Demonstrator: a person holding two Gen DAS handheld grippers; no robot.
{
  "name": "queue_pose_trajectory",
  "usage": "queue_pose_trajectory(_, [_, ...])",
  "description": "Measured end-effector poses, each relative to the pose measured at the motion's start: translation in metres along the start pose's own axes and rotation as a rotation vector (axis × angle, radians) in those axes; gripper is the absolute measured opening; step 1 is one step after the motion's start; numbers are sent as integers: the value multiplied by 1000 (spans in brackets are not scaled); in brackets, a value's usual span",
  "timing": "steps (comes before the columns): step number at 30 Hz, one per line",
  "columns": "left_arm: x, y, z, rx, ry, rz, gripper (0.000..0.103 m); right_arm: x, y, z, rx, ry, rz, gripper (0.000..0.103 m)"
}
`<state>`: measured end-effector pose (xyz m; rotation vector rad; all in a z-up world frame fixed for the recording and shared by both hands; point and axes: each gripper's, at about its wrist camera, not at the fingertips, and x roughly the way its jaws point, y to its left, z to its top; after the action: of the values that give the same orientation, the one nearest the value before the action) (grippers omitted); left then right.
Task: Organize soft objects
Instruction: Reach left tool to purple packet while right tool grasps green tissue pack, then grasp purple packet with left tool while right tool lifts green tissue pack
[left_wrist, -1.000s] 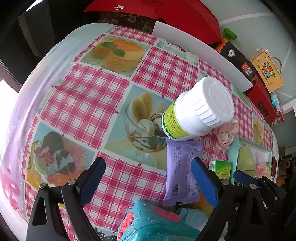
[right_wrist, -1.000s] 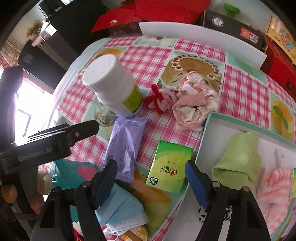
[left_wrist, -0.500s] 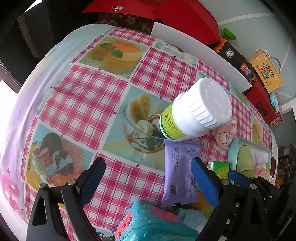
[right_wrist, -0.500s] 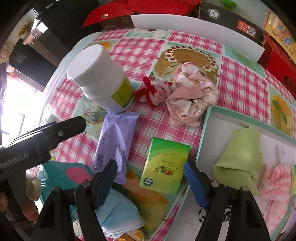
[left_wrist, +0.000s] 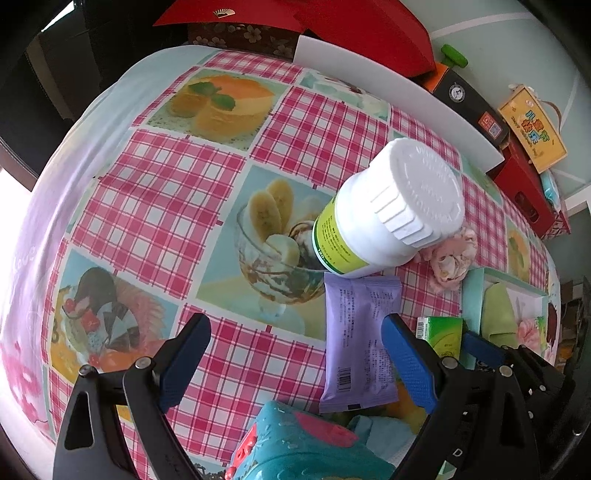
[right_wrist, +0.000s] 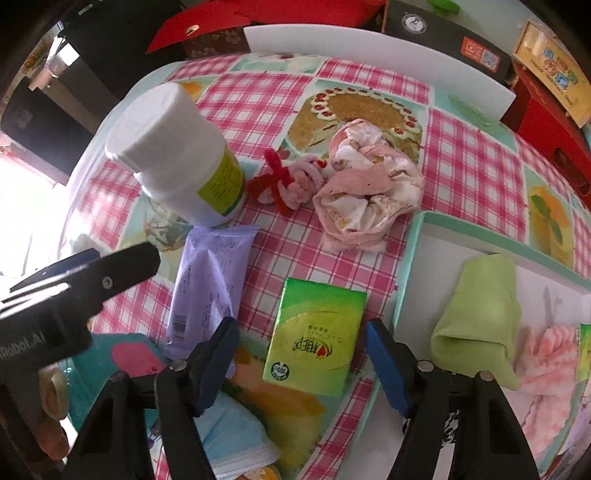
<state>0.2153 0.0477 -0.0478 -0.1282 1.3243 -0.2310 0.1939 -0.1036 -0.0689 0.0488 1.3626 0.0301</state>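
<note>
green tissue pack (right_wrist: 316, 338): lay flat on the checked tablecloth (right_wrist: 476, 166), just left of the tray (right_wrist: 406, 266)
right gripper (right_wrist: 301, 354): hung right over the pack; jaws just been closing in, pads not touching yet
left gripper (left_wrist: 295, 345): spread wide, nothing held; purple packet (left_wrist: 360, 339) by its right finger
white bottle (right_wrist: 181, 170): stood behind the packet

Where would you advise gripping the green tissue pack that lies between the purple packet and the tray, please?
Probably across its two long edges, coming straight down from above. The green tissue pack lies flat on the tablecloth, its long axis running away from the right gripper, whose open jaws already straddle it. There is free cloth between it and both the purple packet and the tray.
</note>
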Motion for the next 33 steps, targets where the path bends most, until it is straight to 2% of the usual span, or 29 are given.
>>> queue_pose_trajectory(4, [4, 3, 1, -2, 18, -10, 94, 0, 1, 0, 3, -12, -16, 71])
queue_pose_trajectory(6, [-2, 8, 2, -18, 11, -8, 94, 0, 1, -1, 3, -15, -21, 64])
queue_pose_trajectory(10, [-12, 6, 2, 21, -5, 29, 94, 0, -1, -4, 7, -23, -26, 61])
queue_pose_trajectory(14, [-13, 7, 3, 12, 31, -37, 94, -1, -3, -5, 18, -34, -26, 56])
queue_pose_trajectory(17, [-10, 1, 5, 19, 77, -67, 94, -3, -4, -6, 21, -42, -21, 55])
queue_pose_trajectory(23, [-5, -15, 8, 62, 110, -20, 94, -2, 2, -9, -3, -58, -46, 55])
queue_pose_trajectory(24, [-3, -16, 8, 58, 121, -26, 94, -2, 3, -10, -5, -61, -41, 53])
queue_pose_trajectory(33, [16, -32, 17, 56, 165, -10, 94, -18, -18, -26, 84, -112, 107, 52])
